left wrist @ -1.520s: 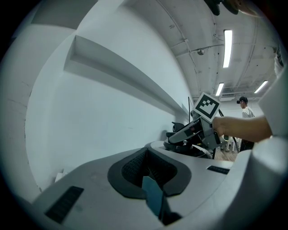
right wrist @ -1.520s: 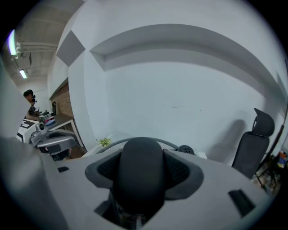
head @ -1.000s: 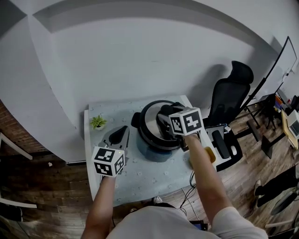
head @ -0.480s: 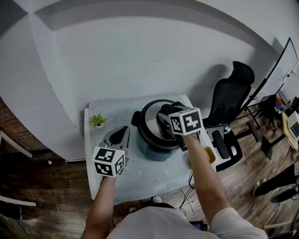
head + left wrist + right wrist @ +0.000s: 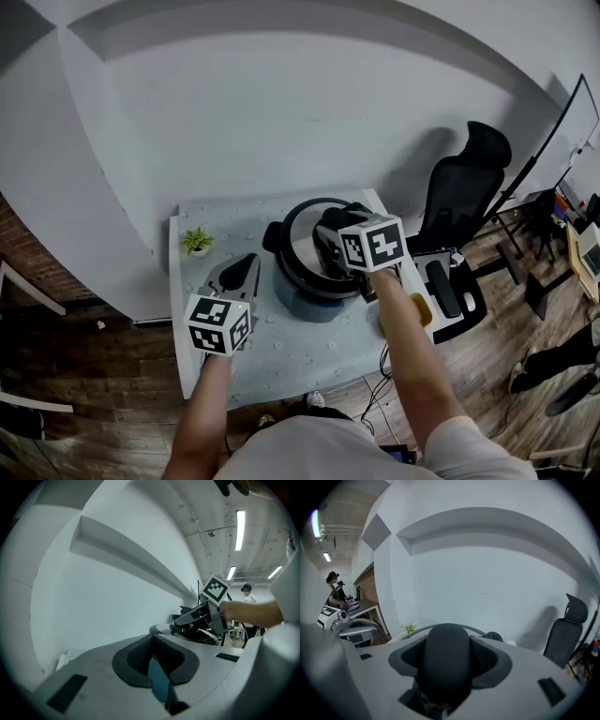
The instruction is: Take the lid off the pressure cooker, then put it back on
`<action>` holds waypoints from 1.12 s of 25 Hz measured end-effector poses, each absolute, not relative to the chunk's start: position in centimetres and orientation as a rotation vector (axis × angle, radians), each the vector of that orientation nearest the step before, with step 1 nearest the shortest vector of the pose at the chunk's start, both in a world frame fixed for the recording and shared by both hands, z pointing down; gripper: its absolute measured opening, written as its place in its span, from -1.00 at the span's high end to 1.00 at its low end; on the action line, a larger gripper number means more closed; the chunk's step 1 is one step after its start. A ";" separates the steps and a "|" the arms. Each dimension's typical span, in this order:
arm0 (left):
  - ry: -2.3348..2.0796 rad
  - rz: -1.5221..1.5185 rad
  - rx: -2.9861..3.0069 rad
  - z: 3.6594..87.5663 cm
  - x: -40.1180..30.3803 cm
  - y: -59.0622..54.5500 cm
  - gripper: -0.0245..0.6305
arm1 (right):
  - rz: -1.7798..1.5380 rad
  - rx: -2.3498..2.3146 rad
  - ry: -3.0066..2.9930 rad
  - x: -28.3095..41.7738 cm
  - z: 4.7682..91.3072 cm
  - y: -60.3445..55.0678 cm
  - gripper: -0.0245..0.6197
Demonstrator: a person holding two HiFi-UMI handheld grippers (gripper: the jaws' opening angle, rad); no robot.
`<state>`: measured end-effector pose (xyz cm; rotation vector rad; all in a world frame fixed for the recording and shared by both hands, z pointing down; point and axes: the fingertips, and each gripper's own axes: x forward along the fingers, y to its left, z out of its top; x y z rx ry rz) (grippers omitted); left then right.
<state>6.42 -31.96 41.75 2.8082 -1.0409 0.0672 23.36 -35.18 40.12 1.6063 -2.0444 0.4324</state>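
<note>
1. The pressure cooker [image 5: 314,298] stands on a pale table [image 5: 281,352], its blue-grey body showing below a dark rim.
2. The lid [image 5: 298,246] sits on top of the cooker. As far as the head view shows it is level and seated on the rim. Its black rounded handle [image 5: 445,641] rises from the middle of the lid.
3. The right gripper [image 5: 330,232] reaches in over the lid from the near right side of the cooker. Its jaws are clamped on the handle, which fills the gap between the ribbed pads [image 5: 408,657] in the right gripper view. Its marker cube [image 5: 373,244] hangs over the cooker's near right edge.
4. The left gripper [image 5: 244,268] is just beside the cooker on its left, low over the table and not touching the pot. Its tips point away from the person. Its jaws are drawn together with nothing between them, and the left gripper view shows only a thin sliver between the dark pads [image 5: 140,656].
5. A small potted plant [image 5: 197,244] stands to the left of the cooker and slightly beyond it, further out than the left gripper.
6. A black office chair [image 5: 459,202] stands to the right of the cooker, off the table on the wooden floor [image 5: 487,309].
7. A yellow thing [image 5: 421,309] lies to the near right of the cooker, beside the right forearm. What it is cannot be told.
8. A plain white wall [image 5: 281,122] rises behind the cooker.
</note>
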 end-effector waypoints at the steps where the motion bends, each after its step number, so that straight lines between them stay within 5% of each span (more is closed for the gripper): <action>1: -1.041 0.069 2.809 41.7 6.5 -31.9 0.88 | 0.431 1.603 -2.046 23.3 40.1 -35.2 0.07; 28: -1.077 0.094 2.794 41.9 6.1 -30.5 0.88 | 0.438 1.608 -2.043 23.6 40.1 -35.1 0.07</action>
